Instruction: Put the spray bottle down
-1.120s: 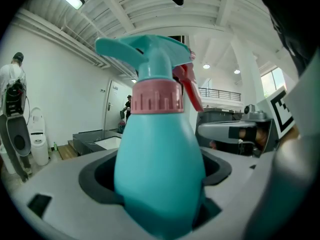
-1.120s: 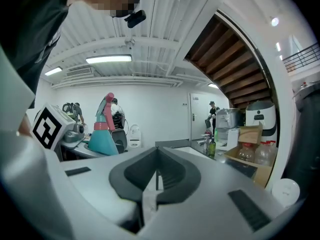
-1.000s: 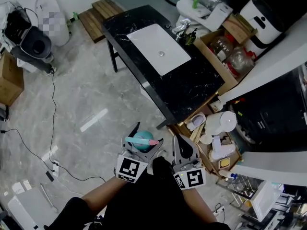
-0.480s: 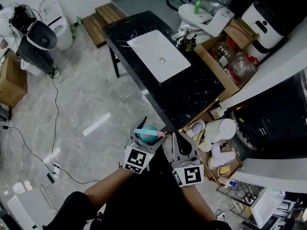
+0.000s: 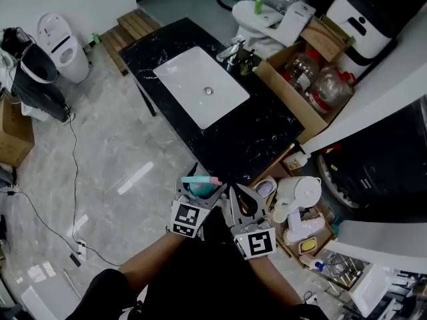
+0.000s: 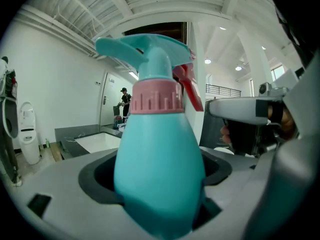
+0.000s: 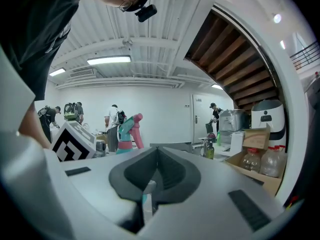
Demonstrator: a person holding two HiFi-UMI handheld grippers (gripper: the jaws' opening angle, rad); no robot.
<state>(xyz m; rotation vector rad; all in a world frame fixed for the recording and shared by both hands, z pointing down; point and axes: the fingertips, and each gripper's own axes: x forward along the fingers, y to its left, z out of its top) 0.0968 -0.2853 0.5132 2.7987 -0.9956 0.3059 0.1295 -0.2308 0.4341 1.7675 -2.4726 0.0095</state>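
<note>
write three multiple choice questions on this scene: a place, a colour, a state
1. Where is the teal plastic spray bottle?
A in the white sink
B in the left claw
C on the floor

2. What colour is the bottle's ribbed collar?
A pink
B black
C yellow

3. How is the right claw?
A shut, empty
B wide open
C shut on the bottle

Key: B, the left claw's jaws clamp the bottle's body; A, the collar shows pink above the teal; A, its jaws meet with nothing between.
</note>
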